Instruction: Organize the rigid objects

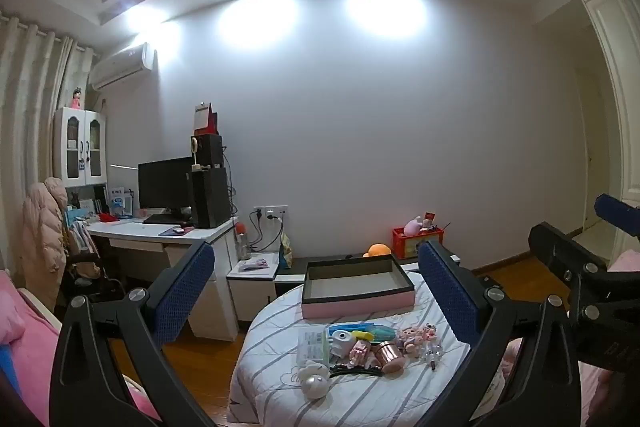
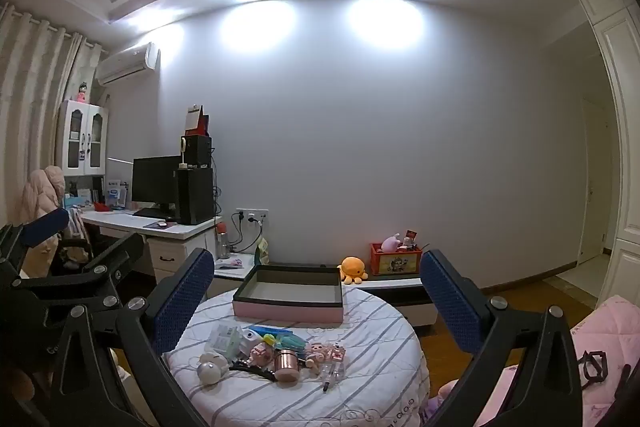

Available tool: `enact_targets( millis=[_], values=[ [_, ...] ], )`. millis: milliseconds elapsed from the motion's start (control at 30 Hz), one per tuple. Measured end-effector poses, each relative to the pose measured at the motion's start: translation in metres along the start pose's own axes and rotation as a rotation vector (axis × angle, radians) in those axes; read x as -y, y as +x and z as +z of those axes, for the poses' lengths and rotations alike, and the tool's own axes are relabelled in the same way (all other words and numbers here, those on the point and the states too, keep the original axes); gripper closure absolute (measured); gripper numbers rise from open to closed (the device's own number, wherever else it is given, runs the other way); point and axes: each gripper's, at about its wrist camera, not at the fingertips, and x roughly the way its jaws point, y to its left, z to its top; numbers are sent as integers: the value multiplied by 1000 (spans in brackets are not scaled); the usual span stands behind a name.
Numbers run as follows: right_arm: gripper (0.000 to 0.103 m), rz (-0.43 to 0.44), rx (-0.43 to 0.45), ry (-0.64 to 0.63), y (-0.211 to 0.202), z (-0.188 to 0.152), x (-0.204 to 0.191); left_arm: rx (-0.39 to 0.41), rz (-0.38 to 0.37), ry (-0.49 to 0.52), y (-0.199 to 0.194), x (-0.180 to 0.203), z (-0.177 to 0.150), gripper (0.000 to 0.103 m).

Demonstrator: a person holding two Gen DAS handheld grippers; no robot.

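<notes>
A round table under a striped white cloth carries an empty pink box with a dark rim at its far side. In front of the box lies a heap of small items: a copper-coloured cylinder, a white round toy, a clear plastic pack, a black hair clip and small pink figures. My left gripper hangs open, short of the table, with nothing between its fingers. My right gripper is likewise open and empty, facing the same box and copper cylinder.
A white desk with a monitor and a chair draped with a pink jacket stand at the left. Behind the table, a low cabinet holds a red crate and an orange plush. Black glasses lie on pink bedding at the right.
</notes>
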Motion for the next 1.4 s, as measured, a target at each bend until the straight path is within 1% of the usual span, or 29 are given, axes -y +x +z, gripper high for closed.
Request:
enact_targets(
  millis=[67,200,367,733,767,833,1000,1400],
  values=[
    [0,-1,-19,-6,0,0,0,-1,0,-7,0,0,0,0],
    [0,-9,-14,-9,2,0,0,2,0,-19,0,0,-1,0],
    [0,5,-11,-10,1,-2,-4,1,-1,-19,2,0,-1,0],
    [0,6,-6,-9,-3,1,-3,8,4,-13,3,2,-2,0],
    [0,7,-7,-8,-2,1,-2,7,3,-13,6,0,-8,0],
    [0,8,-8,-8,-3,2,-2,8,3,-14,6,0,-10,0],
    [0,11,-11,-11,0,-3,-1,2,-4,-12,1,-1,-4,0],
    [0,9,-17,-12,-1,-3,-2,3,-2,-7,0,-3,-4,0]
  ],
)
